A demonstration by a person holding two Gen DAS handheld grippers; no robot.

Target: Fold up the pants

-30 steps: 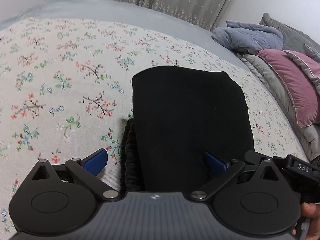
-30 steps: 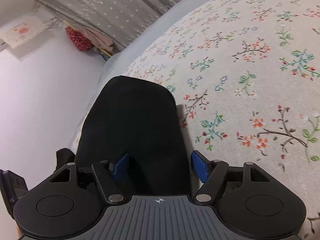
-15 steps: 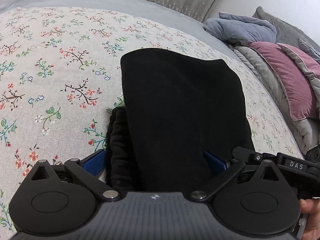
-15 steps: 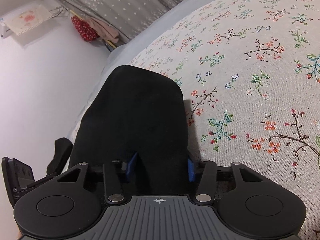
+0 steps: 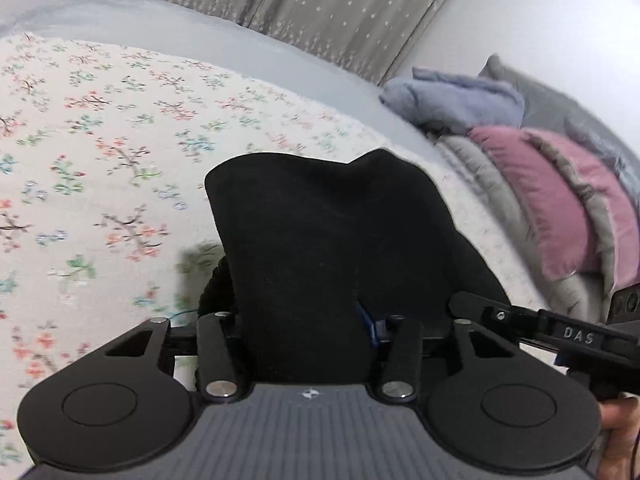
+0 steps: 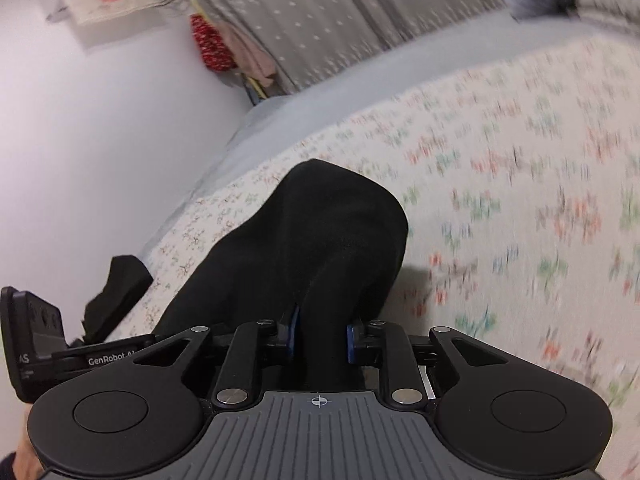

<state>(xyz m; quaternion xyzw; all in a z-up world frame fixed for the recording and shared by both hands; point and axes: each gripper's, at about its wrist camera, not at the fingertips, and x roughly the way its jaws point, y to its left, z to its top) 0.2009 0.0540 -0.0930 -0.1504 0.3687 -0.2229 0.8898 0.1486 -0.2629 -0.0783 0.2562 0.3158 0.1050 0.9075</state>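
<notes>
The black pants (image 5: 332,240) lie folded on the floral bedspread (image 5: 100,152), their near end raised off it. My left gripper (image 5: 304,320) is shut on the near edge of the pants; cloth hides most of its blue pads. My right gripper (image 6: 318,338) is shut on the other near corner of the pants (image 6: 320,240), with a bunched ridge of cloth between its blue pads (image 6: 351,344). Each gripper's body shows at the edge of the other's view.
A pile of bedding lies at the right: a blue-grey blanket (image 5: 460,100), a pink quilt (image 5: 552,196) and grey covers. Grey starred curtains (image 5: 320,8) hang behind the bed. A white wall (image 6: 100,140) borders the bed's left side.
Both grippers have shut on the near end of the pants and lifted it; the cloth now bunches upward. Both views have tilted up and blurred with motion.
</notes>
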